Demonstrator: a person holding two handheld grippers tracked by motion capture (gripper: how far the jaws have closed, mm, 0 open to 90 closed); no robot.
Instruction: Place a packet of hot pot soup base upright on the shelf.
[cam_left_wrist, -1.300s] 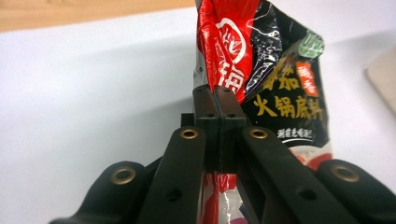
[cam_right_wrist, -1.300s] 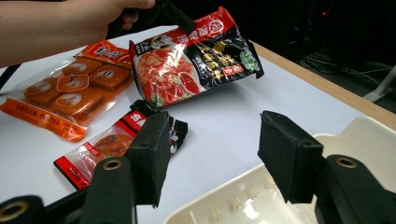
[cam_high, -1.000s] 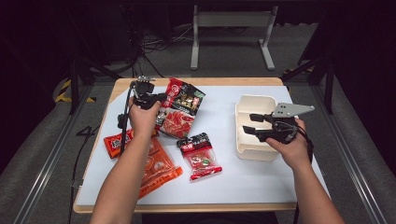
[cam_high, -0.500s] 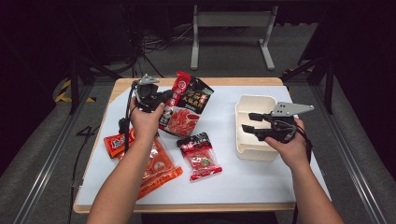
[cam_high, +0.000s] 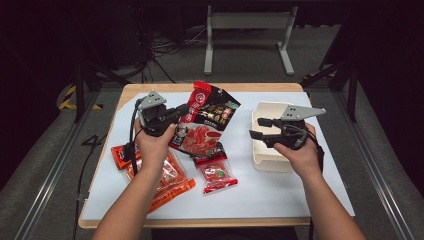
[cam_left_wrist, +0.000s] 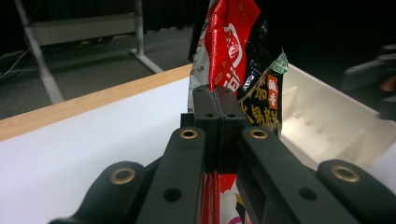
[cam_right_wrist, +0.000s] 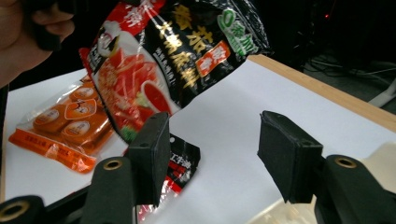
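— Well, what's changed on the table?

— Plenty; the left gripper (cam_high: 181, 111) is clamped on the edge of the black-and-red soup-base packet (cam_high: 207, 120), and since a second ago that packet has come up off the table and swung towards three o'clock — it now hangs in the air between the gripper and the cream bin (cam_high: 270, 160); in the left gripper view the two pads (cam_left_wrist: 219, 112) meet tight on the foil.

— And the other hand?

— The right gripper (cam_high: 256, 128) waits over the bin at about three o'clock, jaws apart with nothing between them; they have just eased a little wider.

— So where does that leave the job?

— I'd judge the pick is done and the carry under way; the bin is the likely drop. The orange snack pack (cam_high: 165, 177) at seven o'clock and the small red sachet (cam_high: 215, 172) at six lie flat on the white mat (cam_high: 260, 200), not yet touched.
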